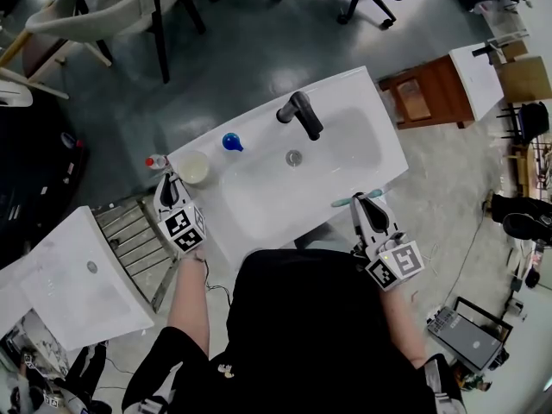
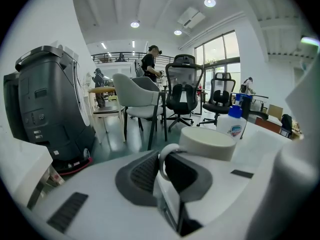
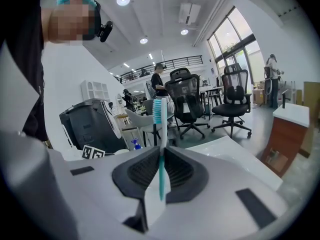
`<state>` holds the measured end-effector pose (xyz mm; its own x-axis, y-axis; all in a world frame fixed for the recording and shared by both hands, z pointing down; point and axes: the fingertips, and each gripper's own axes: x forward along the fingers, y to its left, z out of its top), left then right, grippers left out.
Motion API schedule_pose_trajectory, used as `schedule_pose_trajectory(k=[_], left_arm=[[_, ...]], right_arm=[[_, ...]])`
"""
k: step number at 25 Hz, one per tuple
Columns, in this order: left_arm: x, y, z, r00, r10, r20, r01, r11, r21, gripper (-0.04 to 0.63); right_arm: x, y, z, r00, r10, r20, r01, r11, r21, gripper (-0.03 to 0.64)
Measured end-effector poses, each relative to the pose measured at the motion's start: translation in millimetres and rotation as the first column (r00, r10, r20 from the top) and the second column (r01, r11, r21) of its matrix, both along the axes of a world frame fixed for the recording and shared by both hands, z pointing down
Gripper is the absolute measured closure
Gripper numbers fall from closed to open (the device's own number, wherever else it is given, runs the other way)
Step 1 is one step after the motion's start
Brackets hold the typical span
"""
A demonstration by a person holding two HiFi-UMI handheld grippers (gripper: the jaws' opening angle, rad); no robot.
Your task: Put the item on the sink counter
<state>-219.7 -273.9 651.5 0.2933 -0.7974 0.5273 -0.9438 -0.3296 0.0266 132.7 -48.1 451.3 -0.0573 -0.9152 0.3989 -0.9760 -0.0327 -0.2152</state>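
Holding one toothbrush [image 3: 161, 134], one cup [image 2: 207, 143].

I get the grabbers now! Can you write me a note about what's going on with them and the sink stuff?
Left gripper: shut on the handle of the white cup, at the left corner of the sink counter.
Right gripper: shut on the teal toothbrush, bristles up, over the counter's front right edge.
Done: both things are at the counter, neither let go.
Left: probably lay the toothbrush on the counter and open the jaws; check the cup sits flat, then release it.
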Motion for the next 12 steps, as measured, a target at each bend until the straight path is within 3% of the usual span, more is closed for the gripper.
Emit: schedule_pose_trajectory(k=[12], left_arm=[[-0.5, 8.3, 8.9, 1.0, 0.006, 0.024, -0.006, 1.0, 0.017, 0.546]], right_arm=[[0.0, 7.8, -1.3, 1.0, -0.001, 0.0, 0.001, 1.0, 0.005, 0.568]])
